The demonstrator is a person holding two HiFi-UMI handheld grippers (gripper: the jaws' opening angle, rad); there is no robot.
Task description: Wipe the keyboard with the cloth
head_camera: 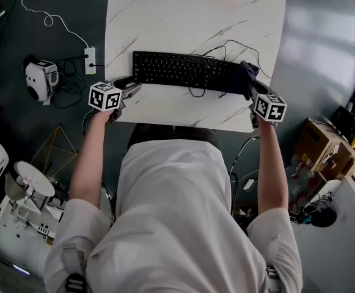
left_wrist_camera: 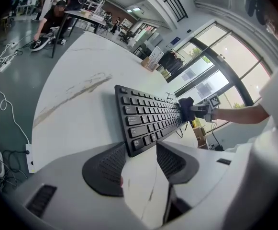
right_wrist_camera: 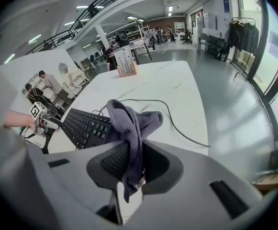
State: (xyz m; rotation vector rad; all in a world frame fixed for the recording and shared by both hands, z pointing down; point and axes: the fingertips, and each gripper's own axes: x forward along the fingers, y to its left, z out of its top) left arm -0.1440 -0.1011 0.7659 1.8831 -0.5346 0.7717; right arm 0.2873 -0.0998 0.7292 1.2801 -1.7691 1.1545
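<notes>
- Right gripper: clenched on the cloth. The dark grey fabric is pinched between the two pads. A bunched fold rises ahead of the jaws and a short tail hangs below them.
- Head view: the cloth at the right gripper's tip sits over the right end of the keyboard. I cannot tell whether it presses on the keys.
- Right gripper view: the keyboard runs off to the left of the jaws, and its nearest keys are partly hidden behind the cloth.
- Left gripper: released, jaws apart, nothing held. The keyboard's left end lies just ahead of the gap, with bare counter showing between the pads. Contact with the keyboard is unclear.
- Keyboard: black, flat on the white marbled counter, stretching between the two grippers. Its long side is parallel to the near counter edge.
- Cable: thin and black, looping on the counter beyond and to the right of the right gripper, with another loop near the keyboard's front edge.
- Small holder: well ahead of the right gripper, at the far counter edge.
- Power strip: on the floor, out to the left of the left gripper and off the counter.
</notes>
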